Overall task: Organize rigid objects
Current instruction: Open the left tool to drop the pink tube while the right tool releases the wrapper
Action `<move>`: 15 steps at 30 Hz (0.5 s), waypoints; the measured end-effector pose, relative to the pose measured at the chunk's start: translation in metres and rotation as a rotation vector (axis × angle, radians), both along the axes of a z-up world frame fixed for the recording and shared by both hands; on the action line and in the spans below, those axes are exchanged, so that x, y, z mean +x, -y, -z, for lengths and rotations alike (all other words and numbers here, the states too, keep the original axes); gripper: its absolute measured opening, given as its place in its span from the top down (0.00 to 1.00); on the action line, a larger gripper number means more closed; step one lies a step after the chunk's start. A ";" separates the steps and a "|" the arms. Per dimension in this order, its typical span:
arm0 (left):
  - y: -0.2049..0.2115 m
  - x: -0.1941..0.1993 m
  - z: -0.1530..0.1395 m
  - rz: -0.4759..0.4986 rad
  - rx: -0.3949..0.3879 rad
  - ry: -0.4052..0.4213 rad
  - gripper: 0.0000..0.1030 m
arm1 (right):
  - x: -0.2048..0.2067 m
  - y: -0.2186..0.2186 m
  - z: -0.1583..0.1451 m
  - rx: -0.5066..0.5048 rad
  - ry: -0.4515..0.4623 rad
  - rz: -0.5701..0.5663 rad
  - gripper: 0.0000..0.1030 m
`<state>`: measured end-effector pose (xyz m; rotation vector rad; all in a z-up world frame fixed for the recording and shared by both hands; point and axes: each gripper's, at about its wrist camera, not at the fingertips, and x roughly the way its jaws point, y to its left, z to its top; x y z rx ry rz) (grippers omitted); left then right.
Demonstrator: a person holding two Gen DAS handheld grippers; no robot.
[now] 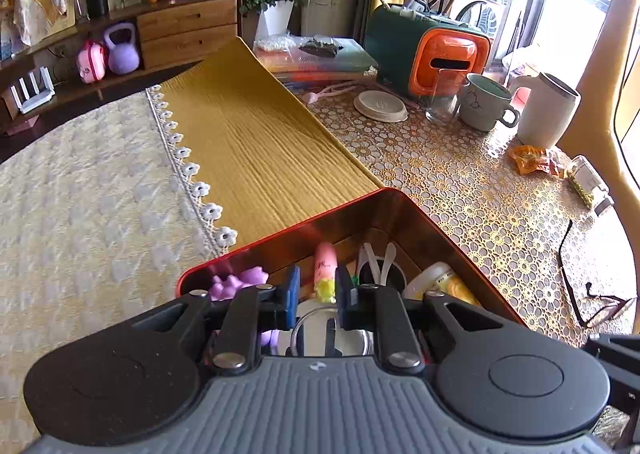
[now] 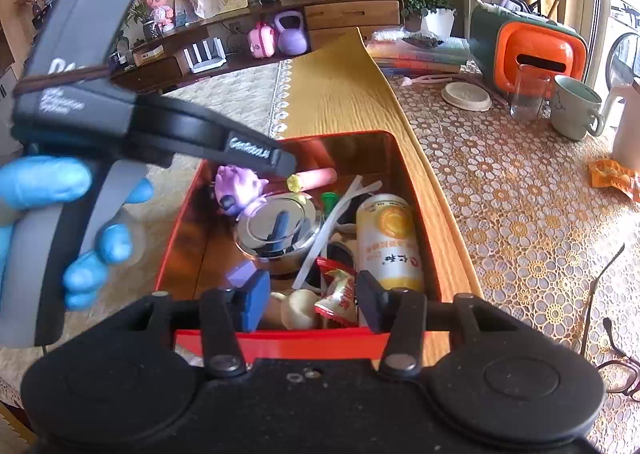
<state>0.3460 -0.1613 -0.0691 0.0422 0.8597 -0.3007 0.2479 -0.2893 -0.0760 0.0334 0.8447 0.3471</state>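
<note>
Right fingers [image 2: 312,304]: released | left fingers [image 1: 316,294]: seemingly released | red tin [image 2: 280,344]: cluttered

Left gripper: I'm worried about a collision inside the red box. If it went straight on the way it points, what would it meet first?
Probably the pink tube, which lies between the left gripper's open fingertips. Depth is unclear; the box's far wall stands just behind it.

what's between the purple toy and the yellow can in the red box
In the right wrist view, a shiny round metal lid sits between the purple toy and the yellow can, with white plastic strips beside it.
</note>
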 end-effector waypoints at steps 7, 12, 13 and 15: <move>-0.011 -0.026 -0.011 0.003 0.008 0.052 0.38 | -0.009 -0.007 -0.008 0.000 0.028 -0.002 0.49; -0.022 -0.046 -0.020 0.003 0.020 0.060 0.37 | -0.017 -0.009 -0.016 0.017 0.045 -0.003 0.42; -0.025 -0.051 -0.023 0.000 0.022 0.063 0.37 | -0.019 -0.011 -0.018 0.019 0.049 -0.007 0.42; -0.032 -0.059 -0.028 -0.004 0.015 0.069 0.35 | -0.024 -0.013 -0.021 0.020 0.057 -0.014 0.40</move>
